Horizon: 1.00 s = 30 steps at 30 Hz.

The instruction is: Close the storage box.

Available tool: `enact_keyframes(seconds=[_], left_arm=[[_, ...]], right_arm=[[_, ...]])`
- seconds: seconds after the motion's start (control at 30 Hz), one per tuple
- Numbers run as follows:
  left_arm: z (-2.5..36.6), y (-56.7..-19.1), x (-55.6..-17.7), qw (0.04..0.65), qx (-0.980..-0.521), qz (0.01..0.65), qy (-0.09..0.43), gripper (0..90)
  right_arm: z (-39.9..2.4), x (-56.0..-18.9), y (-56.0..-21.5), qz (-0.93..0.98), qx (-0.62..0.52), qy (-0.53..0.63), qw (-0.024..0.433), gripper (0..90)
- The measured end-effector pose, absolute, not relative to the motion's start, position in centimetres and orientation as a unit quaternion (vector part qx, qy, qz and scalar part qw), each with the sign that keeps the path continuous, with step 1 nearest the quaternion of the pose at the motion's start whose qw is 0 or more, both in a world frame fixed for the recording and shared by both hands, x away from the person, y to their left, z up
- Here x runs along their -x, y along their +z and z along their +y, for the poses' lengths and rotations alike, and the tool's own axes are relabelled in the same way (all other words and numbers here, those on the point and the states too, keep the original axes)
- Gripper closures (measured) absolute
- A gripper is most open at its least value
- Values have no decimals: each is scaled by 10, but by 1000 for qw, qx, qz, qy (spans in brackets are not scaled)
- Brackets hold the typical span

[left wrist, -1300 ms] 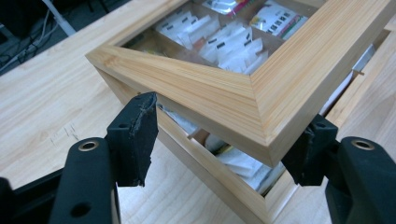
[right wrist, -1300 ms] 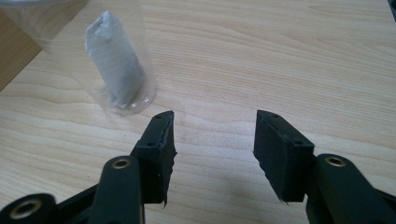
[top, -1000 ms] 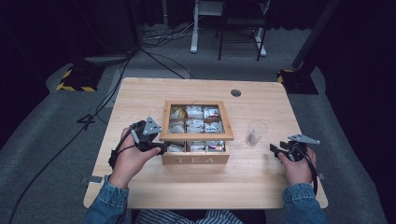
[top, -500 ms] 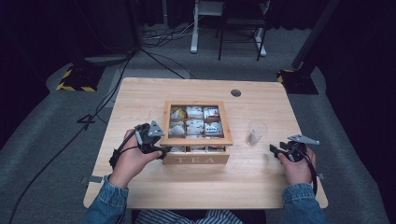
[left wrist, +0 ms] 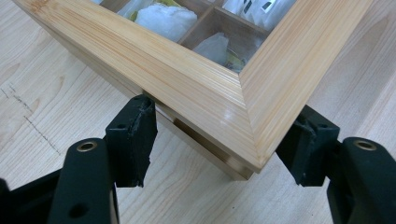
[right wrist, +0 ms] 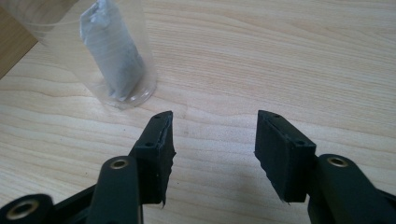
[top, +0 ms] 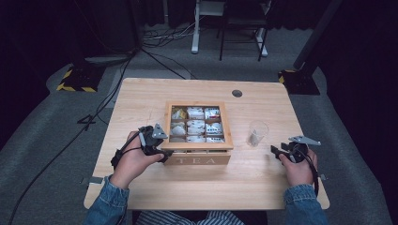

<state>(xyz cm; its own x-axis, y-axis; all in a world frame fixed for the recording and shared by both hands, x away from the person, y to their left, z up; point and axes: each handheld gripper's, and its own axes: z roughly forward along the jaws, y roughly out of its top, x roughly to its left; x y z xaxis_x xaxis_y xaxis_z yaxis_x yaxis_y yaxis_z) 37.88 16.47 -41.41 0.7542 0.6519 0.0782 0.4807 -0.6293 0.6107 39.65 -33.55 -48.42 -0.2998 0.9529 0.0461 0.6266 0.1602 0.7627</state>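
Left tongs (left wrist: 219,140) spread astride tea box (top: 197,158) lid corner (pads not pressing) | right tongs (right wrist: 212,154) spread, idle near glass (right wrist: 116,56) | next, likely: pinch and lift lid

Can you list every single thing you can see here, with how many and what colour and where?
Wooden tea box with glass-paned lid: one, light brown, middle of the table, "TEA" on its front.
Tea bags in paper wrappers: several, mostly white, in the box's compartments.
Clear plastic cup: one, see-through, right of the box, a grey tea bag standing inside.
Wooden table: one, pale wood, a round hole near its far edge.
Left gripper: one, black, jaws on either side of the lid's near-left corner.
Right gripper: one, black, open, over bare table near the cup.
Denim sleeves: two, blue, bottom edge.
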Motion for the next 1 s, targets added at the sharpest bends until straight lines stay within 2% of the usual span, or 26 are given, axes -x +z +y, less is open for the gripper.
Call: enact_keyframes(seconds=[0.83,0.93,1.0], left_arm=[[166,-416,-375,259,-907,314,112,335],[168,-413,-373,281,-899,317,114,311],[171,-407,-370,297,-892,317,126,361]], right_arm=[[-334,-397,-486,728,-545,349,227,476],[-333,-399,-486,729,-545,349,226,476],[-332,-399,-486,730,-543,348,226,476]])
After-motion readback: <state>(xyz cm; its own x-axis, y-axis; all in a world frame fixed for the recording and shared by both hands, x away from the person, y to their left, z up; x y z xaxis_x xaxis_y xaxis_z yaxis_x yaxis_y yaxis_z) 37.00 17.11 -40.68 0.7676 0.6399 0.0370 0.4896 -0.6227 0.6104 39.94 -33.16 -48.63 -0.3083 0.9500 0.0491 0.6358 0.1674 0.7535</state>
